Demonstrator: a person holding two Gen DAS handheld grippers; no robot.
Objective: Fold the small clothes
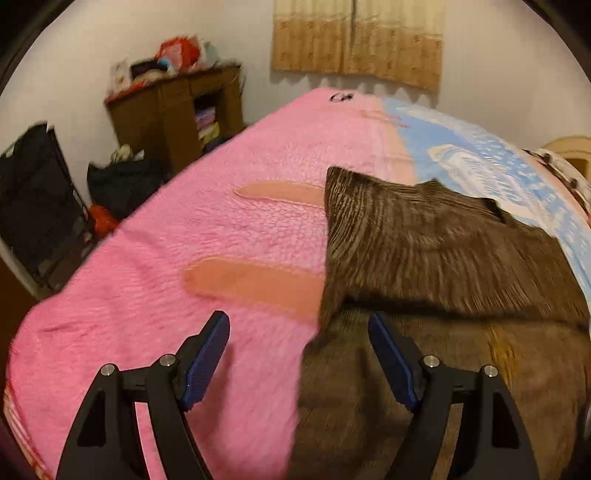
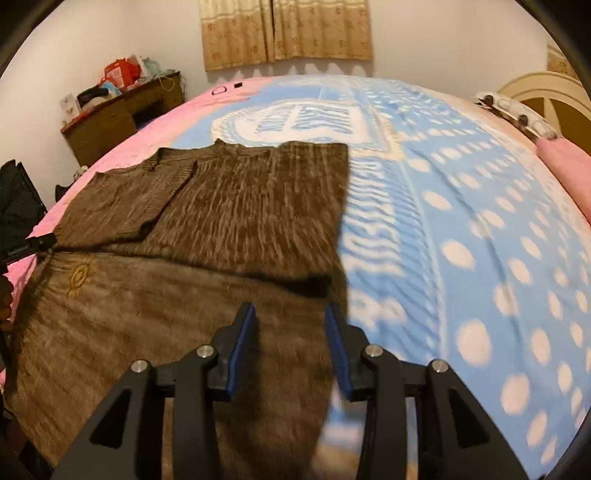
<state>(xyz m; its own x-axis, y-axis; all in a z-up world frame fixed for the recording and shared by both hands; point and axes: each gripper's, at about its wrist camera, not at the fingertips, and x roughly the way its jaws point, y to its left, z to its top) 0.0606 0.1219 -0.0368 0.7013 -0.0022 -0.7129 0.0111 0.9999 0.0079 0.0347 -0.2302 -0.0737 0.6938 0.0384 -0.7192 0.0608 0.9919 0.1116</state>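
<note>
The brown knitted sweater is seen spread on the bed blanket, partly folded. The left tool is held apart above its left edge, nothing clamped. The right tool is parted over its right edge, pads empty.

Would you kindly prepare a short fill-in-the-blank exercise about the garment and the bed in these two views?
1. The brown ribbed knitted sweater lies on a fleece blanket that is pink and ____.
2. A small ____ emblem is stitched on the sweater.
3. The jaws of the left gripper stand ____, with nothing clamped.
4. The curtain on the wall is ____.

Missing words: blue; yellow; open; beige
</note>
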